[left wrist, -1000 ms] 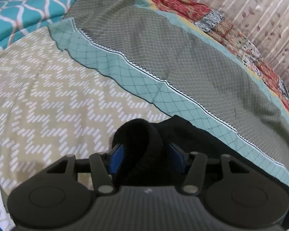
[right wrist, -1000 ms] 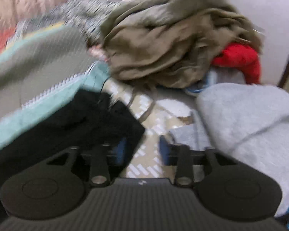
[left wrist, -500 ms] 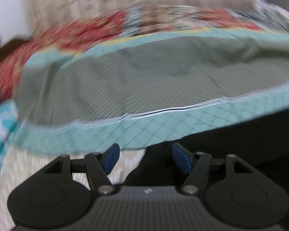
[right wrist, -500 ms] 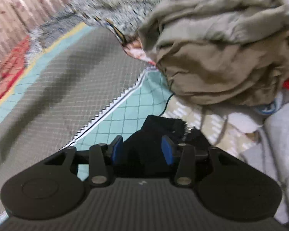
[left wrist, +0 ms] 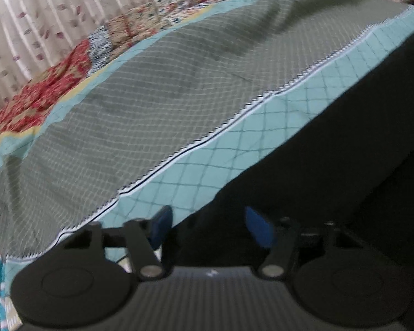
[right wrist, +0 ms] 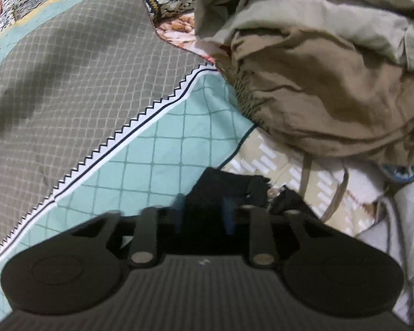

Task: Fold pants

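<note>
The black pants (left wrist: 331,149) lie on the bed over the teal-and-grey quilt (left wrist: 179,96), filling the right and lower part of the left wrist view. My left gripper (left wrist: 207,226) is open, its blue pads wide apart over the edge of the black cloth, which is not clamped. In the right wrist view my right gripper (right wrist: 204,215) is shut on a bunched end of the black pants (right wrist: 223,184), low over the teal border of the quilt (right wrist: 151,149).
A heap of crumpled khaki clothing (right wrist: 317,77) sits to the right of the quilt. A grey garment (right wrist: 408,220) lies at the far right on the beige zigzag sheet (right wrist: 267,162). A patchwork floral blanket (left wrist: 69,77) and a curtain (left wrist: 41,13) lie beyond the quilt.
My left gripper let go of the bunched black cloth, opened and swung right. My right gripper moved onto an end of the black pants and closed on it.
</note>
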`<state>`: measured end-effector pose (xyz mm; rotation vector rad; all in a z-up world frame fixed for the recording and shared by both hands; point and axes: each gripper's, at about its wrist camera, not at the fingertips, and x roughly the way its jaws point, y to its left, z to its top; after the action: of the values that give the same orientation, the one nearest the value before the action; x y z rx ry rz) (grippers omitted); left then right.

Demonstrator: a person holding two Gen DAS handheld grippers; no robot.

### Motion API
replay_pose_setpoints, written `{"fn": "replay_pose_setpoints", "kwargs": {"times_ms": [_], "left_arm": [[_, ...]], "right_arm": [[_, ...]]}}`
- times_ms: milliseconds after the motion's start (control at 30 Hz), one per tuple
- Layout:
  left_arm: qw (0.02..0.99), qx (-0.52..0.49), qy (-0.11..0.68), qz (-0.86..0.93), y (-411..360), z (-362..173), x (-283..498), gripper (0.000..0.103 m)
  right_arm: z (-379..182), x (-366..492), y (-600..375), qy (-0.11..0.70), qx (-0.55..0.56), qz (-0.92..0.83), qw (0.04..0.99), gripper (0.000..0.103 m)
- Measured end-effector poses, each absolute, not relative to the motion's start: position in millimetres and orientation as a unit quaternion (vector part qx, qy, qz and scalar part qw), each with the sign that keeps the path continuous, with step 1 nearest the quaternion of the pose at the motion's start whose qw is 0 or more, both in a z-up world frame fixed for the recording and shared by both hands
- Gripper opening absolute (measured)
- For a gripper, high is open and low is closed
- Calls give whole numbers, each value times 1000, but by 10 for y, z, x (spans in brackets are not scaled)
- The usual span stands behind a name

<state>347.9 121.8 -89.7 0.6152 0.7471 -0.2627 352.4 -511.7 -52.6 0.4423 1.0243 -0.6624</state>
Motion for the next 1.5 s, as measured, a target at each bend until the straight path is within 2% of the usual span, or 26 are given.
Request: {"fn": "replay_pose_setpoints", "kwargs": {"times_ms": [33,67,100,200,367,567,800,1033,1500], "left_arm": [[873,293,366,-133,1185,-908,3490,13],[871,294,370,-137,1161,-913,3491,8],[869,307,365,-133,1112,-918,3467,6],[869,328,349,-125,1051,-878,3378,6],[897,290,318,-101,1190,-495,3095,6],[927,252,266,-79,1315,-26,2401,6],[943,224,242,-53,1252,102,1612,6],[953,192,231,-46,1242,150,947,6],[963,117,241,-24,1491,116,185,6]], "right_arm": [[-503,3501,-5144,471,214,-308,798,19],[-486,3472,-5158,464,223,-308,800,18],[-467,3420,-5167,454,233,-307,804,17],[-382,3304,-5166,421,254,-302,817,16],[-144,2924,-5153,350,300,-276,844,16],[108,2205,-5147,289,333,-242,864,16],[216,1330,-5150,230,360,-214,878,16],[164,630,-5202,205,391,-205,874,15],[11,-233,-5311,184,435,-215,855,15]]}}
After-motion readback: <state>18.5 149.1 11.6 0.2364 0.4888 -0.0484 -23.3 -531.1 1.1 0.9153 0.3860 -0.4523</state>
